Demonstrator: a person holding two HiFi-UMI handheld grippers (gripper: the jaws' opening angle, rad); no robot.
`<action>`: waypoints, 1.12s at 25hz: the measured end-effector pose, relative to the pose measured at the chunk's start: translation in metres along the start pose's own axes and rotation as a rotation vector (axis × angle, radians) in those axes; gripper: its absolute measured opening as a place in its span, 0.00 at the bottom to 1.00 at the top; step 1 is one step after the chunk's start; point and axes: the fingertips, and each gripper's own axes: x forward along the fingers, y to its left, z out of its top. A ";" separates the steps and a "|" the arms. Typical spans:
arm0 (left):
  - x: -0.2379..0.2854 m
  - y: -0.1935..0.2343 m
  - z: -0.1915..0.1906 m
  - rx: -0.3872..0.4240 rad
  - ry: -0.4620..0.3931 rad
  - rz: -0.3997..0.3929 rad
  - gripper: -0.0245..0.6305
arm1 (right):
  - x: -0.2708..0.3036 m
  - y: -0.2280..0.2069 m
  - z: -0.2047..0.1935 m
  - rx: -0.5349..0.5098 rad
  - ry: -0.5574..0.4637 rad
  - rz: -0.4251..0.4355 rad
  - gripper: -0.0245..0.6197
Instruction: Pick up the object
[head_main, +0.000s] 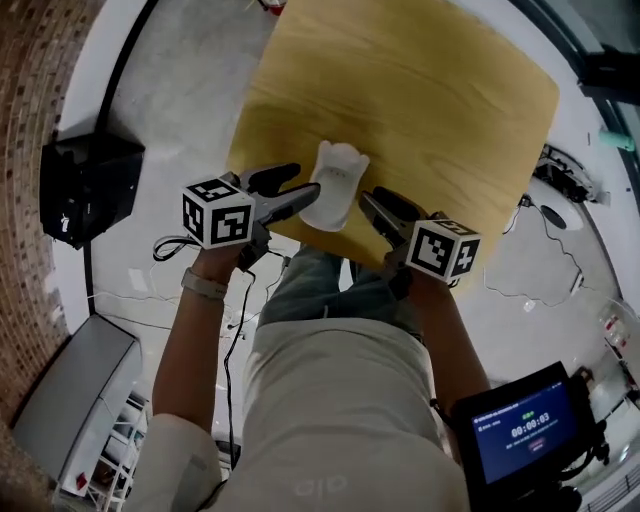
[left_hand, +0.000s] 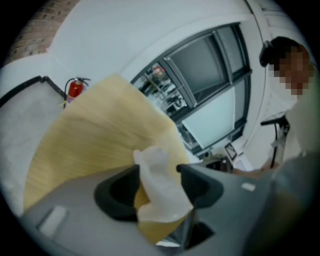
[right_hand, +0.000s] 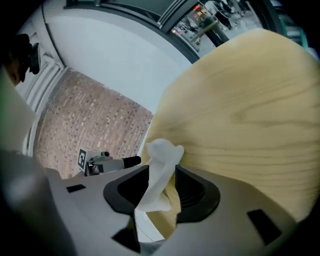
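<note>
head view: a white object (head_main: 335, 185) lies on the near edge of the table (head_main: 450, 90), between the two grippers. the left gripper (head_main: 303, 183) comes in from the left with its jaws spread wide, and the lower tip touches the object's left side. the right gripper (head_main: 368, 203) reaches the object's right side. a lit screen (head_main: 525, 430) sits low at the right.

left gripper view: the jaws stand wide apart, with the object (left_hand: 160, 185) showing in the gap between them and the table (left_hand: 90, 135) behind it. it is not clear that either pad presses on it. an extinguisher (left_hand: 75, 89) stands far back by the wall.

right gripper view: the jaws are narrow. the object (right_hand: 160, 170) shows edge-on and fills the gap, with a pad close against each side. the table (right_hand: 240, 115) is at the right, a brick wall (right_hand: 90, 125) behind, and the left gripper (right_hand: 107, 162) beyond the object.
</note>
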 end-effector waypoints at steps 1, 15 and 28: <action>0.004 0.005 -0.003 0.004 0.024 0.000 0.41 | 0.005 -0.004 -0.002 0.007 0.008 -0.009 0.26; 0.033 0.023 -0.022 -0.180 0.037 -0.059 0.34 | 0.055 0.002 -0.015 0.109 0.095 0.023 0.33; 0.033 0.023 -0.011 -0.243 -0.052 -0.022 0.30 | 0.058 0.003 -0.005 0.133 0.098 0.019 0.31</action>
